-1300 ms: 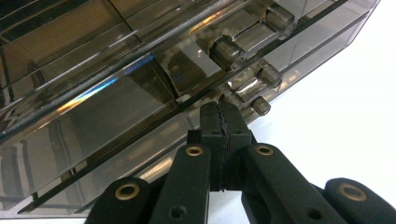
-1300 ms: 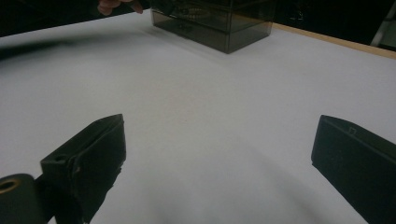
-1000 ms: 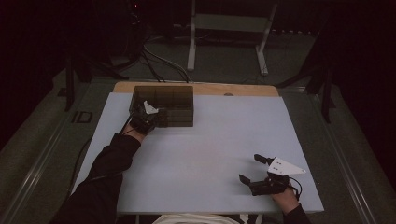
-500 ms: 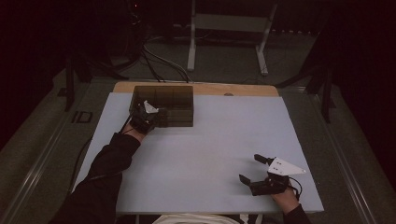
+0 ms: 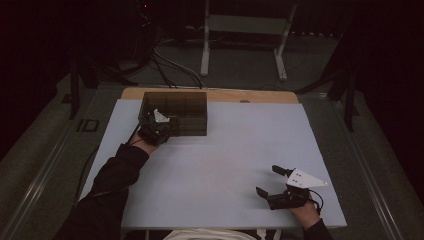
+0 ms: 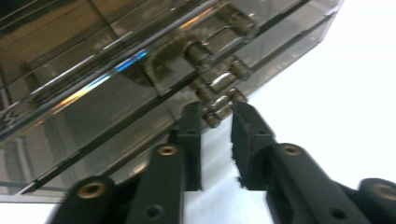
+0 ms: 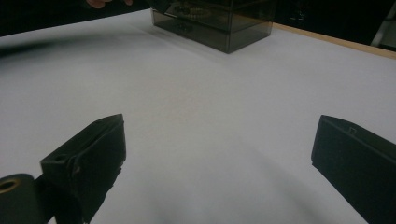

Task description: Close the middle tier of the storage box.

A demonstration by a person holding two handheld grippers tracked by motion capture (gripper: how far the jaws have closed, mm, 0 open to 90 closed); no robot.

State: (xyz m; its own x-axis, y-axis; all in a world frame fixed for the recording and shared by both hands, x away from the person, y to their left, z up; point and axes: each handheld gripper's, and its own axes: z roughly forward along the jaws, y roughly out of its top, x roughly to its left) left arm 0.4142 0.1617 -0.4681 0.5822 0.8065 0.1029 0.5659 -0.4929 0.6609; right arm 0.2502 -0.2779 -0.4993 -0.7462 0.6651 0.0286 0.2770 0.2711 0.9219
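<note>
At the far left of the counter [image 5: 225, 145] we find a smoked, see-through drawer box [image 5: 175, 112], set back against the far edge. That placement leaves the broad near surface free for work and puts the box's front within reach of the left arm.

The left claw [image 5: 167, 125] is at the box's near left corner. In the left gripper view its tips [image 6: 217, 119] stand at a row of small metal studs [image 6: 219, 91] on the box's front face, with one stud lying between them. The jaws have just been opening and now stand a little apart. We judge that the pads press on nothing, though the blur at the tips makes contact hard to rule out. We read this as a grip on the fitting just released, or about to be re-taken. The low, oblique angle of approach suits a pull along the face of the box.

Passing right across bare counter, we reach the right claw [image 5: 274, 181], resting at the near right, well apart from the box. Its jaws are spread wide and hold nothing. In the right gripper view they frame blank surface [image 7: 201, 140], with the box [image 7: 219, 23] far off. We take this hand to be parked clear of the left arm's work, ready to receive or steady something if needed.
</note>
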